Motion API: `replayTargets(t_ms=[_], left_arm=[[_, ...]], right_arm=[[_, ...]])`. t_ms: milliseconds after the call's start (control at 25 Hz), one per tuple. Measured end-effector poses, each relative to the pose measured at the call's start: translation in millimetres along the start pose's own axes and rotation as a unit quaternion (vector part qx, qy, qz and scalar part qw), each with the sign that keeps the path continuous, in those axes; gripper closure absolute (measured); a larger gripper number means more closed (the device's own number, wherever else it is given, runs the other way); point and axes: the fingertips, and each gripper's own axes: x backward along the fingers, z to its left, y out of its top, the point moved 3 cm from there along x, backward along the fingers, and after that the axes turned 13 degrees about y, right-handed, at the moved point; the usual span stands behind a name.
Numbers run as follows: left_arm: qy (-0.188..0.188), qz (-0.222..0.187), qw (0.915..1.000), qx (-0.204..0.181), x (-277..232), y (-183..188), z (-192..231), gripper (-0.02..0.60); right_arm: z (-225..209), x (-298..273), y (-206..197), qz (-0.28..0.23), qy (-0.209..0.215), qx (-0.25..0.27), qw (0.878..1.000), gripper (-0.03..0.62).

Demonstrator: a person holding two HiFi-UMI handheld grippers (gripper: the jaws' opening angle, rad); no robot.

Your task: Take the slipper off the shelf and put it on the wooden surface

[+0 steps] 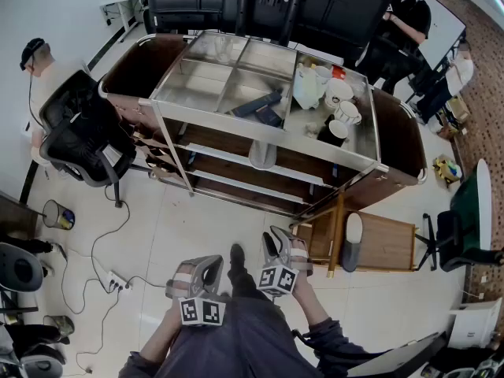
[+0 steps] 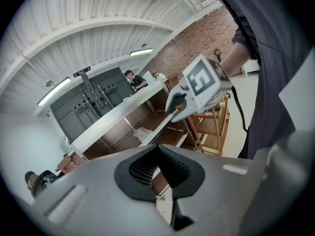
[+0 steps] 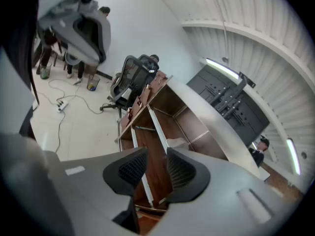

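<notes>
1. Landmark for all positions: the shelf unit [image 1: 260, 126], which had a metal top tray over wooden shelves.
2. The slipper [image 1: 352, 242] lay flat on the wooden surface [image 1: 391, 246], a low table just off the shelf unit's front right corner. Its pale end was the one nearer the unit. Nothing was touching it.
3. I noted both grippers out in front of the shelf unit, over the floor and close to the person's body, side by side and well apart from the slipper.
4. Left gripper [image 2: 158, 154]: the pads met at their tips and pinched nothing. I saw only a sliver of the shelf unit behind them.
5. Right gripper [image 3: 156, 163]: the jaws stood apart with a clear gap. The gap held nothing, and the unit's wooden shelves showed through it. This gripper was the one nearer the wooden surface.
6. A pale object [image 1: 262, 156] sat on the shelf directly under the unit's top, near the middle. I could not tell what it was.
7. On the unit's top tray, white cups [image 1: 340, 105] were clustered at the right end, and dark flat items [image 1: 260, 105] lay in a middle compartment.
8. An office chair [image 1: 83, 132] stood at the unit's left end. A person [image 1: 405, 22] stood behind its right rear corner.
</notes>
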Motion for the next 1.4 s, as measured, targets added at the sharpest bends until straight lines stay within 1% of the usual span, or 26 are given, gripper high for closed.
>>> replayTargets(t_ms=[120, 240, 360, 440, 520, 680, 720, 760, 800, 840, 920, 1000, 1120, 1200, 1280, 1400], left_arm=[[0.002, 0.014, 0.9999, -0.007, -32, 0, 16, 0.565], [0.007, 0.031, 0.9995, 0.0, -60, 1, 31, 0.565], [0.01, 0.056, 0.9983, 0.01, -84, -3, 41, 0.565], [0.015, 0.068, 0.9975, 0.009, -98, -5, 47, 0.565], [0.023, 0.076, 0.9968, 0.003, -109, -5, 51, 0.565], [0.034, 0.088, 0.9955, 0.011, -118, -7, 54, 0.565], [0.036, 0.091, 0.9952, 0.012, -118, -9, 55, 0.565], [0.039, 0.092, 0.9949, 0.012, -117, -10, 55, 0.565], [0.043, 0.094, 0.9946, 0.013, -115, -10, 55, 0.565], [0.047, 0.095, 0.9943, 0.015, -112, -11, 54, 0.565], [0.054, 0.096, 0.9938, 0.018, -101, -12, 51, 0.565], [0.057, 0.094, 0.9938, 0.017, -84, -12, 44, 0.565], [0.062, 0.074, 0.9953, 0.011, -56, -4, 29, 0.565], [0.065, 0.057, 0.9962, 0.006, -33, 2, 15, 0.565], [0.064, 0.044, 0.997, 0.006, -4, 7, -4, 0.565], [0.048, 0.029, 0.9984, 0.009, 35, 13, -41, 0.565]], right_arm=[[-42, -72, -15, 0.031, -0.013, 0.061, 0.998, 0.44], [-82, -142, -26, 0.05, -0.021, 0.113, 0.992, 0.422], [-106, -204, -33, 0.067, -0.013, 0.152, 0.986, 0.409], [-114, -238, -39, 0.083, -0.007, 0.175, 0.981, 0.403], [-119, -259, -41, 0.089, -0.008, 0.197, 0.976, 0.37], [-125, -283, -45, 0.104, -0.013, 0.229, 0.968, 0.365], [-126, -288, -47, 0.11, -0.014, 0.234, 0.966, 0.369], [-128, -291, -49, 0.112, -0.017, 0.236, 0.965, 0.423], [-131, -290, -49, 0.11, -0.023, 0.236, 0.965, 0.486], [-134, -286, -48, 0.105, -0.032, 0.237, 0.965, 0.5], [-141, -268, -45, 0.094, -0.061, 0.241, 0.964, 0.521], [-140, -239, -36, 0.075, -0.085, 0.238, 0.965, 0.531], [-127, -177, -25, 0.043, -0.108, 0.237, 0.965, 0.534], [-109, -126, -21, 0.025, -0.125, 0.239, 0.963, 0.534], [-80, -70, -22, 0.01, -0.137, 0.234, 0.963, 0.534], [-30, 15, -30, -0.007, -0.148, 0.219, 0.964, 0.534]])
